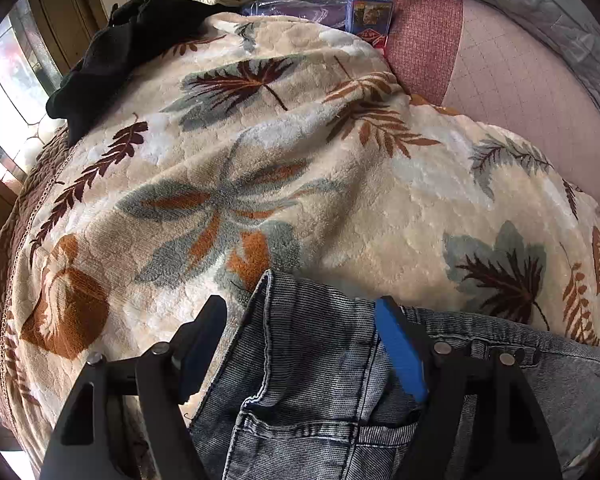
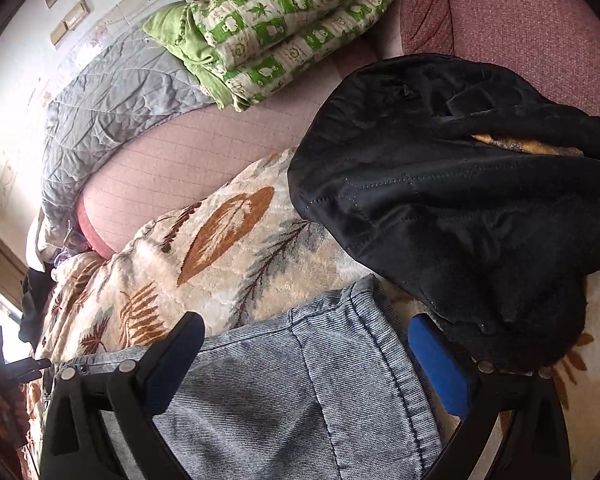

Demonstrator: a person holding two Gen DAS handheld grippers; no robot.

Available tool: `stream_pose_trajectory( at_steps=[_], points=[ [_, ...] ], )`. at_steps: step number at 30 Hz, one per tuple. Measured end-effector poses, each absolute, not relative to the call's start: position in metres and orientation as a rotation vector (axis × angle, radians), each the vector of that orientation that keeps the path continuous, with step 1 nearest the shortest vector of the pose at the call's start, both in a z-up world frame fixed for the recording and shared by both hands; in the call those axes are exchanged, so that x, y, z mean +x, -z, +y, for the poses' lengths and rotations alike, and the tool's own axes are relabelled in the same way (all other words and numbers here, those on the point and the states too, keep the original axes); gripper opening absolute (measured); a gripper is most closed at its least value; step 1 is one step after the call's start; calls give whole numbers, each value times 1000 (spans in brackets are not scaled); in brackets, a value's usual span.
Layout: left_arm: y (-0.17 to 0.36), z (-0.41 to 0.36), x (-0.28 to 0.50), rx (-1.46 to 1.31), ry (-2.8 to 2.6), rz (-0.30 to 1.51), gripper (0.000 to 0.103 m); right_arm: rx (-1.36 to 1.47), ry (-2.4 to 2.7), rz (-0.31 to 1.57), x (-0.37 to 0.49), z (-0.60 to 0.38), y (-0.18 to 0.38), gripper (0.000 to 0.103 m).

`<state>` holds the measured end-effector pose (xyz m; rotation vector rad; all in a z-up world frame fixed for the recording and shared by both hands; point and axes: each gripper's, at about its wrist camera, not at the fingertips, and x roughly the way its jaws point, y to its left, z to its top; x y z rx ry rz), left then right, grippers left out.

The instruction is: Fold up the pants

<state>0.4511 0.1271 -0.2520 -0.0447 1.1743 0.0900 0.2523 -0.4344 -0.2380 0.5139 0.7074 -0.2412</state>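
Bed (image 2: 204,148) with pink gridded sheet carries everything. On it, the cream plush blanket with brown and grey leaf print (image 1: 284,160) is the folding surface. It is soft and lumpy, so expect creases to drift.

Clutter: a black quilted garment (image 2: 452,216) lies just beside the right claw, overlapping the blanket near the denim's edge. A second black cloth heap (image 1: 128,52) sits at the blanket's far left corner, well apart. The green-and-white patterned quilt (image 2: 276,36) and the blue printed box (image 1: 370,14) are far off and irrelevant.

The task's thing, the grey-blue washed denim pants (image 1: 300,360), lies on the blanket at the near edge, spanning both claws.

Left claw (image 1: 300,344): parted, straddling the pocket end. The blue pad on one finger touches the denim; the other finger stands off it with blanket showing in the gap. Not clamped. Right claw (image 2: 308,364): spread wide over the hemmed end (image 2: 340,300), fabric between the fingers, no pad pressing.

My read: grasp stage before a fold.

- Bite both layers plus the seam, not just the top ply.
- Seat the fingers deep enough that the pads land on the seam.
- Clench both sides before lifting, else the cloth skews.
- Keep the right-hand lift path clear of the black quilted garment, or it drags along.
- Keep the denim taut between the claws while carrying it over.
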Motion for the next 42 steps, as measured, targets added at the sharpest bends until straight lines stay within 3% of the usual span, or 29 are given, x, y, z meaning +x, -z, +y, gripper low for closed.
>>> stream_pose_trajectory(
  at_steps=[1,3,5,6,8,12,14,17,18,21,22,24,25,26,33,42],
  points=[
    [257,127,454,-42,-93,1191,61,511,238,707,253,-434,238,103],
    [265,126,456,-17,-107,1214,57,507,235,704,256,-434,236,103],
    [268,125,457,7,-119,1206,37,505,226,698,257,-436,234,103],
    [266,126,456,6,-122,1185,31,506,221,694,258,-438,233,103],
    [260,126,453,-14,-99,1151,27,518,210,687,258,-442,231,102],
    [256,117,444,24,-33,1116,26,596,160,690,258,-455,234,94],
    [259,117,444,-8,-9,1136,57,630,145,706,261,-459,240,90],
    [264,112,444,0,-2,1123,58,616,176,733,267,-460,248,88],
    [264,109,444,23,-2,1114,57,621,177,733,269,-461,251,87],
    [264,102,442,46,23,1106,36,618,198,737,278,-464,259,87],
    [263,100,441,58,14,1099,21,612,198,750,283,-465,263,83],
    [259,100,440,79,-16,1074,15,570,224,772,289,-463,268,67],
    [256,103,440,62,-16,1066,14,546,232,781,291,-462,270,37],
    [253,106,438,45,-16,1055,13,542,221,806,293,-463,274,23],
    [194,123,398,-28,65,907,12,560,187,693,247,-455,231,22],
    [109,158,286,-97,145,747,12,617,140,557,128,-446,172,22]
  ],
)
